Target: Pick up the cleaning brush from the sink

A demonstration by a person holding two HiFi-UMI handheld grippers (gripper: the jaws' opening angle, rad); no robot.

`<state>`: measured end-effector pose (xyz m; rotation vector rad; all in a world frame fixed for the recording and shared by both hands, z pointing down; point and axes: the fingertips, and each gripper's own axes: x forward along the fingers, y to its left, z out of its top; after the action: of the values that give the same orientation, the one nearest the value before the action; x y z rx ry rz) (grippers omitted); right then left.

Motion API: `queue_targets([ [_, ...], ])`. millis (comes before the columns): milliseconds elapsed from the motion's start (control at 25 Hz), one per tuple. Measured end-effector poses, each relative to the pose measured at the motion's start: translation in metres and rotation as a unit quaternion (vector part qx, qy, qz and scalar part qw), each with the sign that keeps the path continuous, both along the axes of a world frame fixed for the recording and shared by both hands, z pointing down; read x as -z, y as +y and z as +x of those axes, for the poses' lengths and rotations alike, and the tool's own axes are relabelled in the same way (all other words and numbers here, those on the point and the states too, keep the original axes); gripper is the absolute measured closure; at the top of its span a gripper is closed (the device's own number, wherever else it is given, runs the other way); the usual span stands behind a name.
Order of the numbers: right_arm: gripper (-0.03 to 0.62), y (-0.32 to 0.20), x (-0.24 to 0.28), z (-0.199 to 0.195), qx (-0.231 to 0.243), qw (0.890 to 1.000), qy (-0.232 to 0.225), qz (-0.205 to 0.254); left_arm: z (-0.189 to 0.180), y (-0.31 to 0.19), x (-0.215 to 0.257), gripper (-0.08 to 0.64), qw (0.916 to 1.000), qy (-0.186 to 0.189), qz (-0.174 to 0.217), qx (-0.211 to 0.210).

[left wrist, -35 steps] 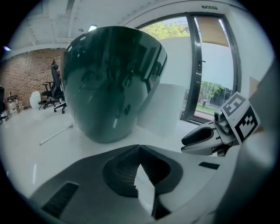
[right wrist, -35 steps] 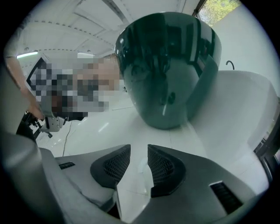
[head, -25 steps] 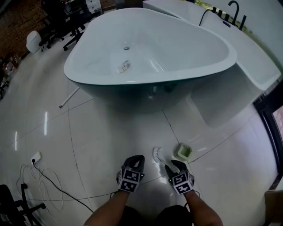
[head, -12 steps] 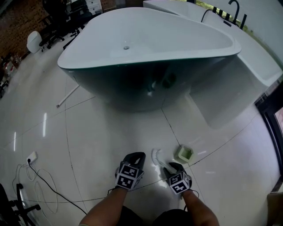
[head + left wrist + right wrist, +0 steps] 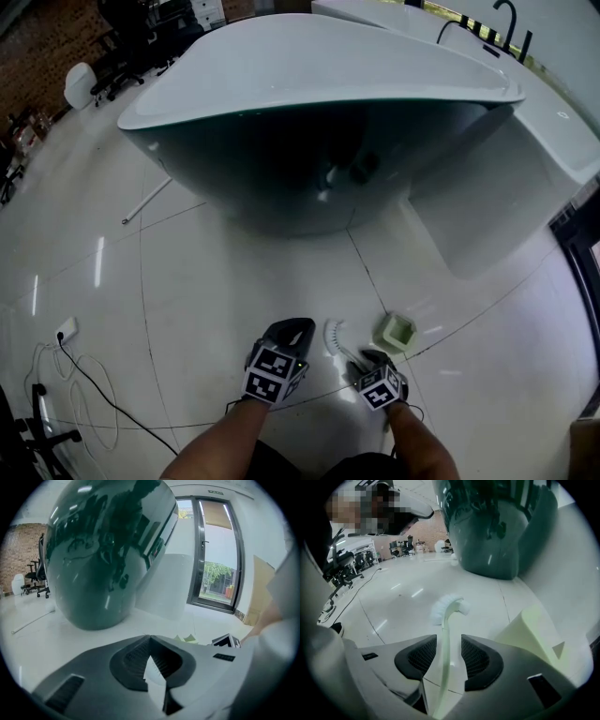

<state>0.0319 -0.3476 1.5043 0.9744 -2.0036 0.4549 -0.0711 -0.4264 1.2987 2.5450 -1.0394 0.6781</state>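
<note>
The white cleaning brush (image 5: 331,337) lies on the glossy floor in front of the tub, not in it. Its bristle head (image 5: 449,607) points away from me. The thin handle runs back between the fingers of my right gripper (image 5: 449,641) (image 5: 366,359). Those jaws are opening, and a gap shows on each side of the handle. My left gripper (image 5: 292,328) (image 5: 150,638) hovers just left of the brush, shut with nothing in it.
A pale green brush holder (image 5: 396,330) (image 5: 534,625) stands on the floor right of the brush. The large dark green bathtub (image 5: 319,141) (image 5: 93,564) looms ahead. A socket with a cable (image 5: 66,330) and a white rod (image 5: 145,202) lie on the floor at the left.
The view has sunk, so the tub's inside is out of sight. My right gripper has gone down toward the floor with the brush. The left gripper has edged closer.
</note>
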Motion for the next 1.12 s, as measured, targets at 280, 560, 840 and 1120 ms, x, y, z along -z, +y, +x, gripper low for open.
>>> queue_targets([
  [280,0.413,0.009,-0.026,0.002,0.014,0.999,0.01,-0.032,-0.001,0.0,0.002,0.552,1.0,0.001,-0.002,0.006],
  [560,0.413,0.014,-0.042,0.012,0.016,0.998,0.025,-0.055,0.001,-0.003,0.007,0.552,0.9998,0.013,-0.005,0.015],
  [840,0.444,0.018,-0.048,0.008,0.008,0.998,-0.002,-0.067,0.001,-0.004,0.006,0.552,0.9998,0.015,-0.003,0.012],
  [1120,0.554,0.024,-0.045,-0.002,-0.005,0.995,-0.025,-0.097,-0.001,-0.001,0.008,0.552,0.9998,0.016,-0.004,0.01],
])
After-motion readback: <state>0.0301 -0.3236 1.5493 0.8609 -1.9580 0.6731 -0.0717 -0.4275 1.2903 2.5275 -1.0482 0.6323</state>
